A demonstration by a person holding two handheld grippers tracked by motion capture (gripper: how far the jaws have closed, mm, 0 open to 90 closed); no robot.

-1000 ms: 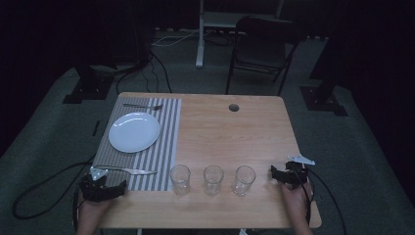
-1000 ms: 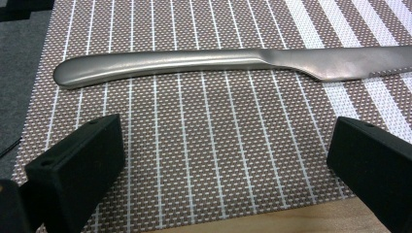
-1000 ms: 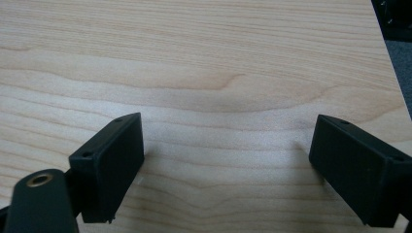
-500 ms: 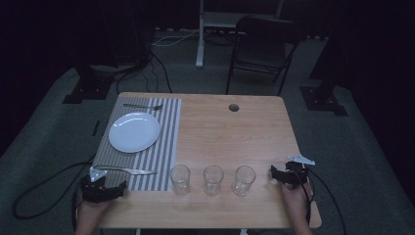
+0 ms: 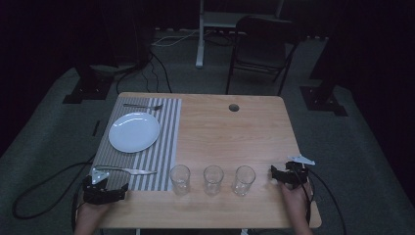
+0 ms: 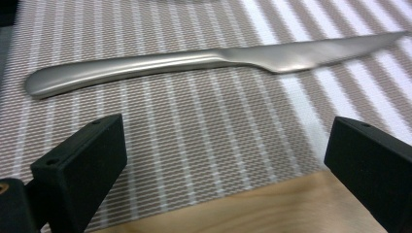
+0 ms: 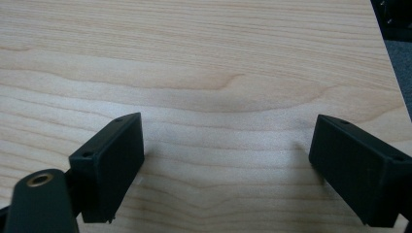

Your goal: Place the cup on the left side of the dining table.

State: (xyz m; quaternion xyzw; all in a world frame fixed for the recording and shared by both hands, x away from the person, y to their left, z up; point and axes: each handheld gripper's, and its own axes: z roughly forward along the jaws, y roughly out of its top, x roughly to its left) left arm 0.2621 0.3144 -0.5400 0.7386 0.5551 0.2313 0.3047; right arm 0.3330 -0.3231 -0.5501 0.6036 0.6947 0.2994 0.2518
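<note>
A striped placemat covers the left part of the wooden table. On it lie a white plate, a fork at the far edge and a steel knife near the front. Three empty glasses stand in a row near the front edge. My left gripper rests open at the front left, just short of the knife, holding nothing. My right gripper rests open on bare wood at the front right, right of the glasses.
A round cable hole sits near the table's far edge. Behind the table stand a dark chair and a white stand. Cables trail over the grey floor at the left.
</note>
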